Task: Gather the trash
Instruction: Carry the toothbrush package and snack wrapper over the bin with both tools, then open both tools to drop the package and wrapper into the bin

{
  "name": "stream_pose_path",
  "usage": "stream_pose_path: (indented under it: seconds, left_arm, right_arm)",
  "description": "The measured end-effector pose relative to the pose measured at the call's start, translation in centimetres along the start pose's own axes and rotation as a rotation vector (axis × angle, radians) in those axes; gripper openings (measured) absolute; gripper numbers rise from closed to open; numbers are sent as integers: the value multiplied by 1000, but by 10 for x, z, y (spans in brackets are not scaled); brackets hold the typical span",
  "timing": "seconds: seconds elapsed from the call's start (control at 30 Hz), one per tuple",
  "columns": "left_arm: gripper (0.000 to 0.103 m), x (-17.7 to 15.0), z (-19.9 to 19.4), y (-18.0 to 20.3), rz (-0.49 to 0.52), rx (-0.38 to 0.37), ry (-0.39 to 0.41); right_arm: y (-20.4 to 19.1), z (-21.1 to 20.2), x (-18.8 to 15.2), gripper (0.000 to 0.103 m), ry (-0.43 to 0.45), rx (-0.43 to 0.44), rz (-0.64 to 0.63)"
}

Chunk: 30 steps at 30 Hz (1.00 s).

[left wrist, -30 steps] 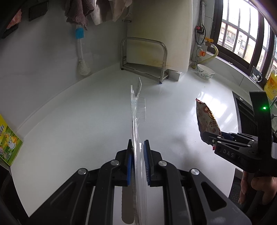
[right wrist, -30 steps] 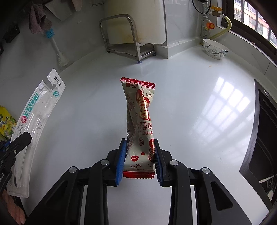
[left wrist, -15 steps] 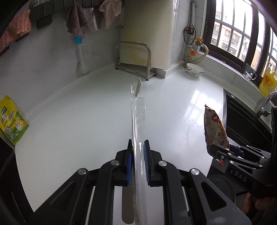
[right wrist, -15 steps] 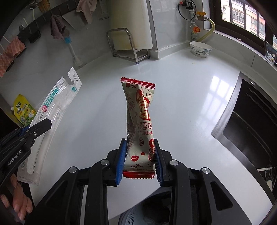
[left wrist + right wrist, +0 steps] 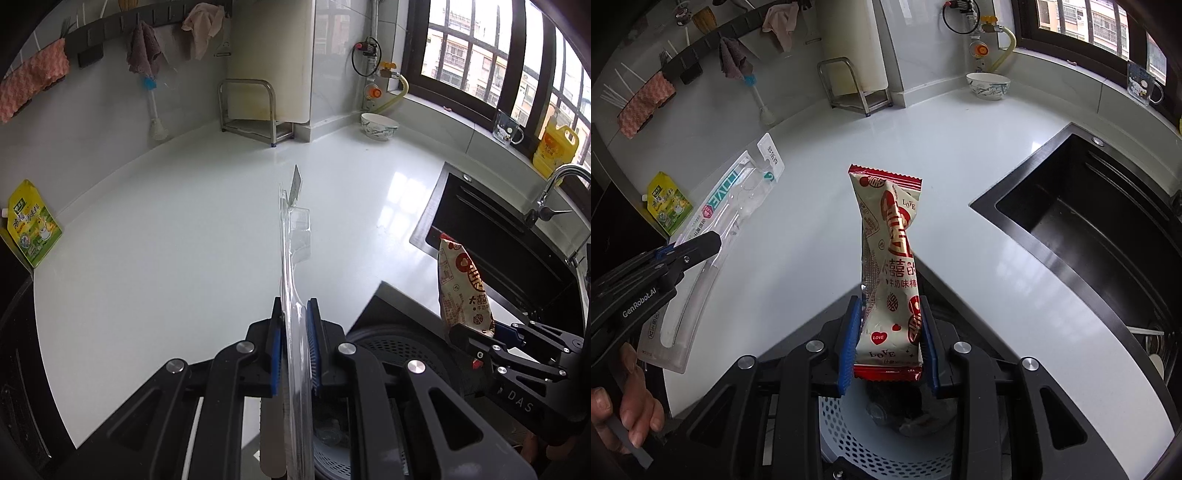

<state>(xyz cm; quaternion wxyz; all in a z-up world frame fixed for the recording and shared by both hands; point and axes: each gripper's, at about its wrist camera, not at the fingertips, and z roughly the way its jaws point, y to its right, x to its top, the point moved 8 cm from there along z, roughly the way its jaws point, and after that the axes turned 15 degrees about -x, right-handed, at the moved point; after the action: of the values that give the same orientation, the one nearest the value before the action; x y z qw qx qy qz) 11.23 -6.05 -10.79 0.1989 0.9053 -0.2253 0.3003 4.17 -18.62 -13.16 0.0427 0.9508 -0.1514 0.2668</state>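
In the left wrist view, the left tongs (image 5: 294,347) were clamped on a clear toothbrush package (image 5: 293,258), its long axis running straight out over the counter (image 5: 166,240), with the perforated bin (image 5: 391,350) below and to the right. In the right wrist view, the right tongs (image 5: 888,343) pinched a snack wrapper (image 5: 890,266) standing upright; the bin (image 5: 886,443) sat directly beneath them, so the right hand seemed nearer to a drop.

We can't make out the contents of the grey perforated plastic bin (image 5: 886,454): the right gripper (image 5: 888,341) and red-and-cream snack wrapper (image 5: 890,266) cover most of it. The clear toothbrush blister pack (image 5: 295,295) runs off the frame's bottom edge. Wrapper print is too small to read.
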Motion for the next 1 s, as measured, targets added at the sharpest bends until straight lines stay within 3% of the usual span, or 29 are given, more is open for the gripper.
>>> stream_pose_path:
  seconds: [0.23,0.43,0.8,0.87,0.93,0.97,1.0]
  left_arm:
    - [13,-50,8,45,-17,-19,-76]
    - [13,-90,22,68,-43,-31,-153]
    - [18,-134,53,61,-136,-13,-251]
    - [21,-137,54,60,-151,-8,-251]
    - [30,-138,51,59,-160,-4,-246]
    - [42,-139,49,59,-164,1,-240]
    - [60,-139,45,57,-168,12,-231]
  right_arm:
    - [31,0,-47,29,-64,14,-16]
    - [34,11,-83,29,-142,41,-53]
    - [32,41,-115,30,-222,75,-90]
    - [31,44,-116,32,-227,88,-93]
    - [31,43,-114,53,-218,91,-90]
    - [32,41,-113,55,-200,86,-86]
    - [33,39,-112,55,-186,83,-89]
